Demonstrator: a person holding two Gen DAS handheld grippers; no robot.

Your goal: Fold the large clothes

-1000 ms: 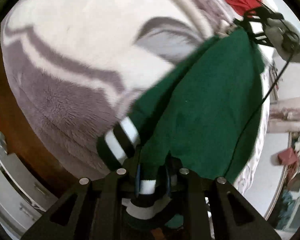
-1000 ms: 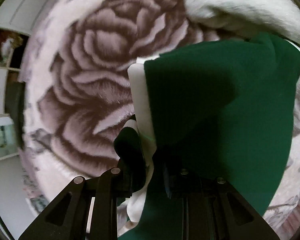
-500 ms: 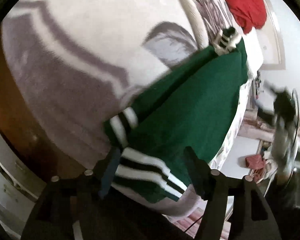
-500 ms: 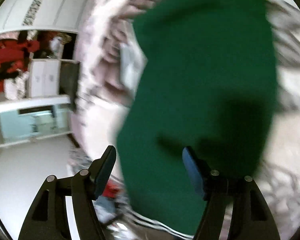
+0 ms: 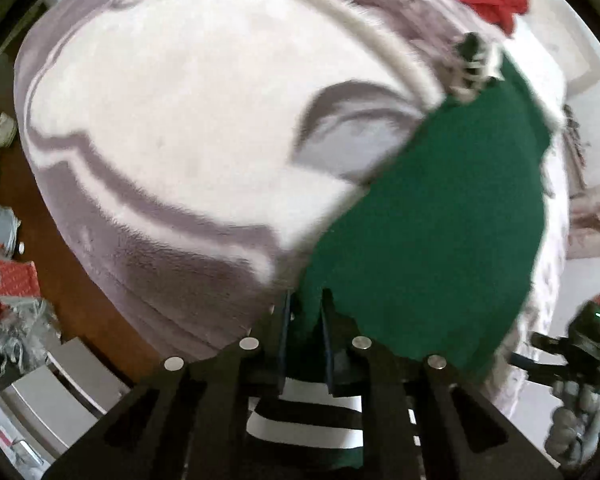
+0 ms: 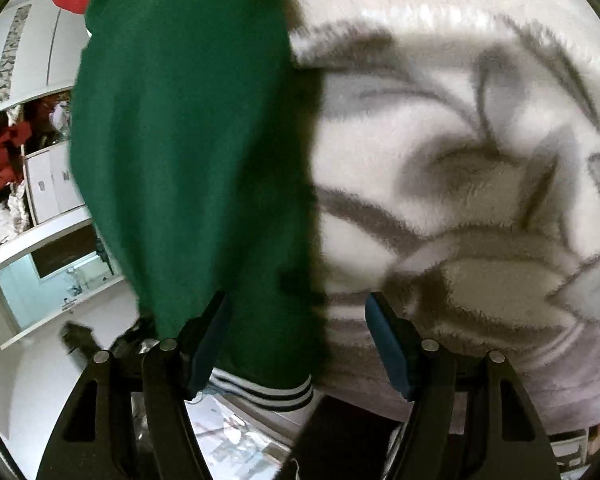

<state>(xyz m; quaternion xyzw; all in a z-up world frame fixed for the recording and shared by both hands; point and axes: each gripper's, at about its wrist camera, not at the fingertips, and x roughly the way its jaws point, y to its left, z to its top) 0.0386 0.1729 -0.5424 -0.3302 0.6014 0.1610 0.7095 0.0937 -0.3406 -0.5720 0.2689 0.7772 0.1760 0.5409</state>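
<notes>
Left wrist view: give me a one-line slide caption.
Left gripper shut on the green sweater's edge, above a white-and-grey fleece blanket.

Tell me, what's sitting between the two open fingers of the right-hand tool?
In the right wrist view, the green garment's striped hem and some patterned blanket.

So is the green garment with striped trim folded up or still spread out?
Spread out: the green garment with striped trim lies long across the plush floral blanket, one end pinched in the left tool.
</notes>
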